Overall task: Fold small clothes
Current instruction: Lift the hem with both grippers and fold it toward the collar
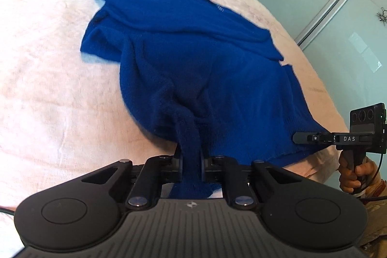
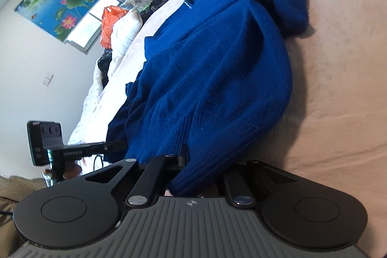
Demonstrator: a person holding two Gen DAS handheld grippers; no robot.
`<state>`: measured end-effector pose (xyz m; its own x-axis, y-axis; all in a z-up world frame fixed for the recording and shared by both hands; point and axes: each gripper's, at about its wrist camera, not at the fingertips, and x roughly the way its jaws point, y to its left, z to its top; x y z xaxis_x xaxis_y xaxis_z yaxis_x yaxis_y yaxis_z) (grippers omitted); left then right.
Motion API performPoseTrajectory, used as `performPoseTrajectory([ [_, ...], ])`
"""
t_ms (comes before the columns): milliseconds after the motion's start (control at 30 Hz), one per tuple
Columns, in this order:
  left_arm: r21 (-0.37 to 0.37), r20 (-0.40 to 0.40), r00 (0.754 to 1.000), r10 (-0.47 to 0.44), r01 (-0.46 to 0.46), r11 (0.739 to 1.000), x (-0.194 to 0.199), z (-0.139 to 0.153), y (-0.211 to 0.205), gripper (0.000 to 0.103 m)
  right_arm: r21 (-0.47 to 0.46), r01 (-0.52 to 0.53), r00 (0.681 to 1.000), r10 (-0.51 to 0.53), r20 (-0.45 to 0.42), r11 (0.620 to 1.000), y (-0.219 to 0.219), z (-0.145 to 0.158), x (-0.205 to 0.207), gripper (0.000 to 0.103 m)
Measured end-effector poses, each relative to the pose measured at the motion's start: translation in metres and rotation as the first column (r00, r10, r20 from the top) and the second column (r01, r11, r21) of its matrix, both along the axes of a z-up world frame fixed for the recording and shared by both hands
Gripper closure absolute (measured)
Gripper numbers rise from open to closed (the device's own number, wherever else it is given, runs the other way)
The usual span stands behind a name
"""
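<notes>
Two hand-held grippers hold one royal-blue knitted sweater [image 1: 193, 59], which lies spread on a pale pink fleece bed cover [image 1: 48, 64] with its near hem edge raised off the surface.

Step in hand, as judged: carry the near hem toward the far collar to make a fold.
1. Keep both hem corners level so the knit hangs without twisting.
2. Move both hands together toward the far edge; uneven travel will skew the fold line.
3. Lower the hem flat before releasing, as the knit bunches easily, and ridges already show near the left grip.

Left hand-held gripper [image 1: 191, 156]: jaws nearly together, clamped on a gathered bunch of the blue knit, which passes between the fingers and hangs toward the camera.

Right hand-held gripper [image 2: 193, 166]: it pinches the ribbed hem of the sweater; only the left finger shows, the other being covered by cloth. In the left wrist view its fingers [image 1: 304, 137] reach the near right corner of the hem, closed flat on it.
</notes>
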<state>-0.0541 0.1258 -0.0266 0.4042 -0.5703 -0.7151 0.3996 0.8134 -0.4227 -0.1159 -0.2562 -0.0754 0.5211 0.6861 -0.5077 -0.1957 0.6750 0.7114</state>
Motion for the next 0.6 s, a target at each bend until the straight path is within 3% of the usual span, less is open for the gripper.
performPoseTrajectory([
  [133,-0.051,0.137,0.990,-0.038,0.045,0.998,-0.017,0.038,0.006,0.091,0.002,-0.046,0.994,0.046,0.100,0.999,0.000,0.032,-0.009,0.093],
  [300,-0.089,0.321,0.944,-0.081,0.115,0.989,-0.046,0.084,0.023,0.091,-0.017,-0.145,0.954,0.145,0.262,0.989,-0.003,0.084,-0.031,0.093],
  [500,-0.113,0.392,0.915,-0.097,0.152,0.982,-0.062,0.102,0.037,0.091,-0.116,-0.292,0.852,0.313,0.420,0.950,0.002,0.127,-0.067,0.092],
  [600,-0.119,0.359,0.931,-0.067,0.117,0.986,-0.051,0.097,0.036,0.091,-0.113,-0.302,0.848,0.321,0.421,0.946,0.002,0.128,-0.064,0.093],
])
